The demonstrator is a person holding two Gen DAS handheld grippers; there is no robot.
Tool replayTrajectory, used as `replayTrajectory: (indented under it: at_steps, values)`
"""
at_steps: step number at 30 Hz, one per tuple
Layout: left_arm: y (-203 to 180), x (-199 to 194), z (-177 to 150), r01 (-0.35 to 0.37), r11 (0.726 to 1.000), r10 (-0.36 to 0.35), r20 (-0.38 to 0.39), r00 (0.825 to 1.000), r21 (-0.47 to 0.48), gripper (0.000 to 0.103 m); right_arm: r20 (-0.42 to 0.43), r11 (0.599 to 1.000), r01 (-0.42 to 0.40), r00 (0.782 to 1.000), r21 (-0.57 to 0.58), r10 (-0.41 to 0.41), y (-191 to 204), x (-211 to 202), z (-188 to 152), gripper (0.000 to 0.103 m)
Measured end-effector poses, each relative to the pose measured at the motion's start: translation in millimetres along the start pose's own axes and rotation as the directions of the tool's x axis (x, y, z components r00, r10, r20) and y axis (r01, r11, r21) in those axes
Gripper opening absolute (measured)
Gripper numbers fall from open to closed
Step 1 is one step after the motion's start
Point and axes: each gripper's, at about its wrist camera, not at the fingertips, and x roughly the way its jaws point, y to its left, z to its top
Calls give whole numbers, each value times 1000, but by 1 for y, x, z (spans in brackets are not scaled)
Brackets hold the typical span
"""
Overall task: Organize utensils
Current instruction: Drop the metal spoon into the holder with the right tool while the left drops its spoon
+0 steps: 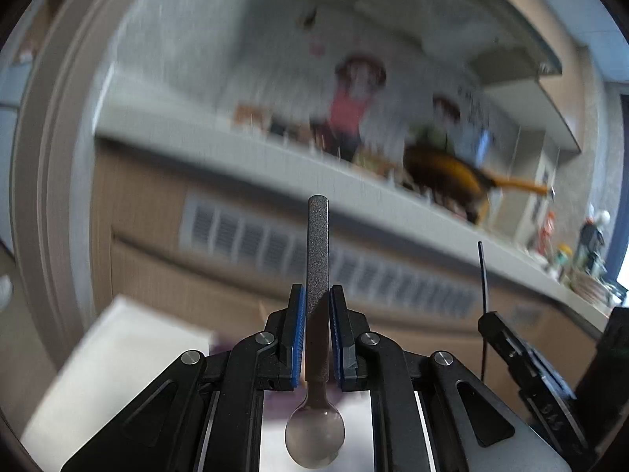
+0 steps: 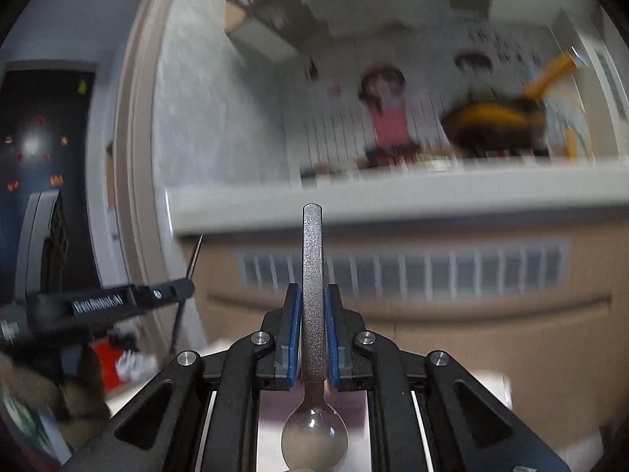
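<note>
Left claw [image 1: 317, 330]: I clamp my blue pads on the speckled grey handle of a metal spoon [image 1: 317, 275], bowl hanging toward me, handle pointing out ahead.
Why so: I judge a mid-handle pinch keeps it from swinging while carried.
Right claw [image 2: 313, 330]: narrow too, pinching a second speckled-handled steel spoon [image 2: 313, 275] the same way.
Texture: handles flat, gritty, square-ended; bowls smooth, round, glossy.
Place: both spoons are aloft, clear of the blurred grey worktop's [image 2: 393, 196] front edge.
</note>
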Motion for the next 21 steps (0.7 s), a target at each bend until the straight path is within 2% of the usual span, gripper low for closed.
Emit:
replayTrajectory:
  at_steps: [3,6,12,19,21]
  values:
    - [12,18,1,-32,999,32,45,998,-3,12,26,1000,-19,999,13,19,-4,33,8,11]
    - [16,45,-8,-83,996,80,81,994,37,12,-27,998,-32,999,45,33,-14,72,-1,11]
    - [41,79,-27,-110,994,110,15,994,-19,12,-135,994,-18,990,108,32,-33,131,-34,11]
    - [49,100,-35,-90,995,90,3,996,-36,12,-157,993,63,987,99,-47,-39,167,-57,11]
    - [52,105,-38,-82,996,82,-11,997,-41,12,-173,993,65,984,99,-47,-40,176,-60,11]
